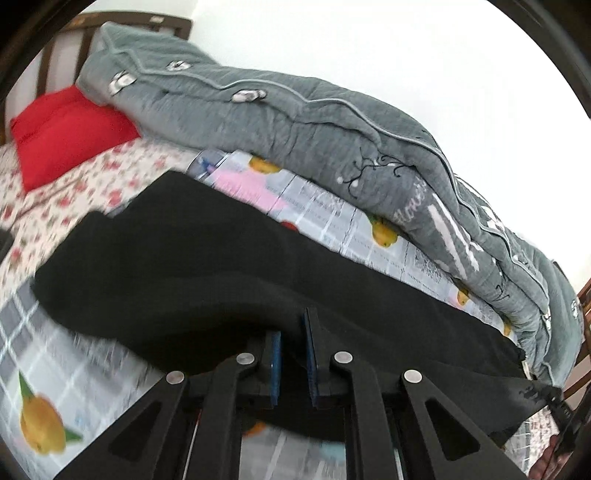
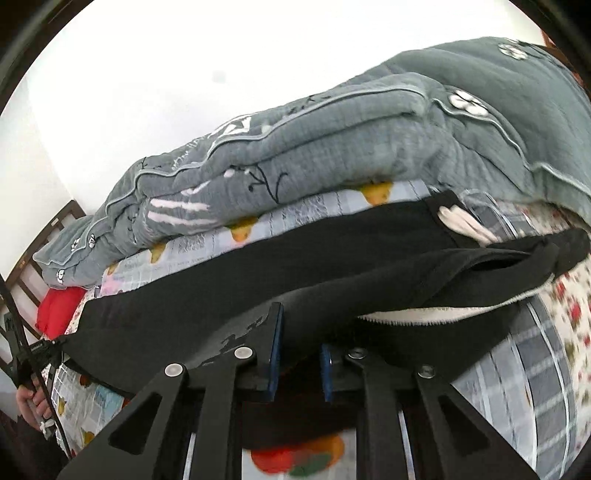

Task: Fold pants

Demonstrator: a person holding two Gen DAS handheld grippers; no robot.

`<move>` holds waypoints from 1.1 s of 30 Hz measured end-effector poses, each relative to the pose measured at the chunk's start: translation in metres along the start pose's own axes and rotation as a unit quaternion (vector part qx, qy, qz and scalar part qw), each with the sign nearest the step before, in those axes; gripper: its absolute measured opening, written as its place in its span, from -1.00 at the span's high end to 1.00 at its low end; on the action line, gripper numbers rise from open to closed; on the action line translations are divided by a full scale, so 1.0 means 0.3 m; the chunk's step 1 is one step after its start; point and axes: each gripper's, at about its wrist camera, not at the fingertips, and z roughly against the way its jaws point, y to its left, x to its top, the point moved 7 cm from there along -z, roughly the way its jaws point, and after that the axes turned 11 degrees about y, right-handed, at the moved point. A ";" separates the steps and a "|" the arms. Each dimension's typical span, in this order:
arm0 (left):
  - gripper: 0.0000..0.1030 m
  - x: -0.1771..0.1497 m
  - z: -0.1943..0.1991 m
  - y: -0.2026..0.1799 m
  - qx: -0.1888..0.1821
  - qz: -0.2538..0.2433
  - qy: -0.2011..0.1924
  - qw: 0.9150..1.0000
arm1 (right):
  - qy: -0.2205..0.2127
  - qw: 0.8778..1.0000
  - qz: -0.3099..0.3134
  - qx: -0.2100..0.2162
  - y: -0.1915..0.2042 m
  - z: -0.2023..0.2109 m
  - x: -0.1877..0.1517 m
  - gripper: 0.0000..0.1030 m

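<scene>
Black pants [image 1: 207,258] lie stretched across the bed, and both grippers lift their near edge. My left gripper [image 1: 293,332] is shut on the near edge of the pants, with cloth between its blue pads. In the right wrist view the pants [image 2: 332,251] show a white inner lining at the waist end on the right. My right gripper [image 2: 299,336] is shut on the pants edge too. The other gripper shows at the far right of the left wrist view [image 1: 554,402] and at the far left of the right wrist view [image 2: 33,354], holding the same edge.
A rolled grey quilt [image 1: 295,125] lies along the far side of the bed against a white wall. A red pillow [image 1: 62,133] sits by the wooden headboard [image 1: 110,22]. The bed carries a fruit-print sheet [image 1: 44,417] and a floral sheet [image 1: 92,173].
</scene>
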 end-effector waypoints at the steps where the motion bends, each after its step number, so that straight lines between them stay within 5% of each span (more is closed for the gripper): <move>1: 0.78 0.020 -0.010 -0.011 0.003 -0.005 -0.004 1.000 | -0.001 1.000 0.002 -0.001 0.002 -0.014 0.022 0.68; 15: 0.78 0.196 -0.289 -0.096 0.048 -0.037 -0.004 0.998 | 0.025 0.998 0.015 -0.061 -0.014 -0.338 0.209 0.69; 25: 0.76 0.181 -0.321 -0.096 0.065 -0.048 0.017 0.997 | 0.068 0.995 -0.033 -0.070 -0.073 -0.429 0.205 0.59; 28: 0.67 0.162 -0.289 -0.099 0.065 -0.059 0.030 0.996 | 0.078 0.994 -0.046 -0.053 -0.079 -0.398 0.173 0.39; 33: 0.27 0.107 -0.196 -0.111 0.052 -0.060 0.030 0.996 | 0.075 0.995 -0.045 -0.041 -0.064 -0.292 0.091 0.37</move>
